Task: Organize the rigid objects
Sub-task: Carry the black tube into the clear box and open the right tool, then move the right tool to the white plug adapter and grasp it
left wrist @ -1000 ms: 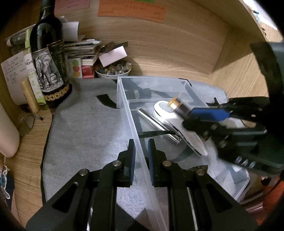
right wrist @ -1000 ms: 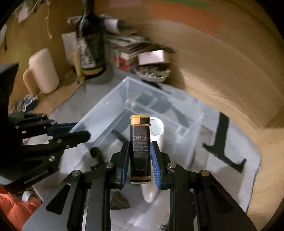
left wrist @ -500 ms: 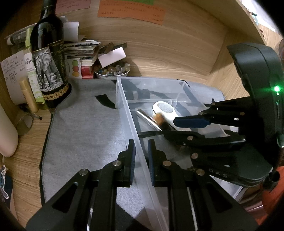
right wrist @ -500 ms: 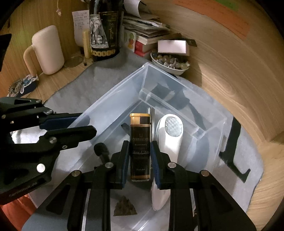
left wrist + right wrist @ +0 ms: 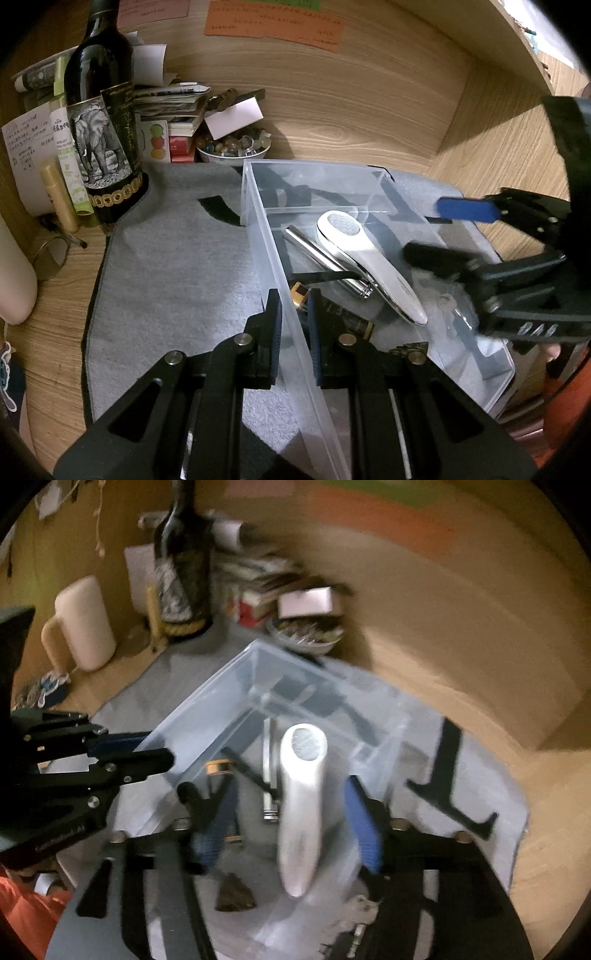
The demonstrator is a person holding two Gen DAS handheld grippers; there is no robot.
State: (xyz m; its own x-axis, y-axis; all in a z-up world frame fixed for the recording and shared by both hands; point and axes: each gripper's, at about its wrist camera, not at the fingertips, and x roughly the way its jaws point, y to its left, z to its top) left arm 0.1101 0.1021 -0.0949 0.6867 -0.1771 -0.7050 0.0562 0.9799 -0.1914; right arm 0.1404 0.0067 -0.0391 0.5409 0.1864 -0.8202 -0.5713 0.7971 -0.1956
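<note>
We pinch the clear bin wall in the left gripper to steady it; right gripper hangs spread wide, empty, over the bin. Lighter lies flat on the bin floor beside that wall, gold cap toward the back of the bin. Best lift the right gripper straight up, clear of the white handle

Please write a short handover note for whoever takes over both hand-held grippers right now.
Left hand-held gripper: shut on the near wall of the clear bin, steadying it.
Right hand-held gripper: open and empty, above the bin.
In the bin: black-and-gold lighter lying near the left wall, metal tube, white handled tool, a small dark piece.
Done: lighter is in the bin.
Left: no other loose item to sort is clearly visible; check the grey mat, then release the bin.
</note>
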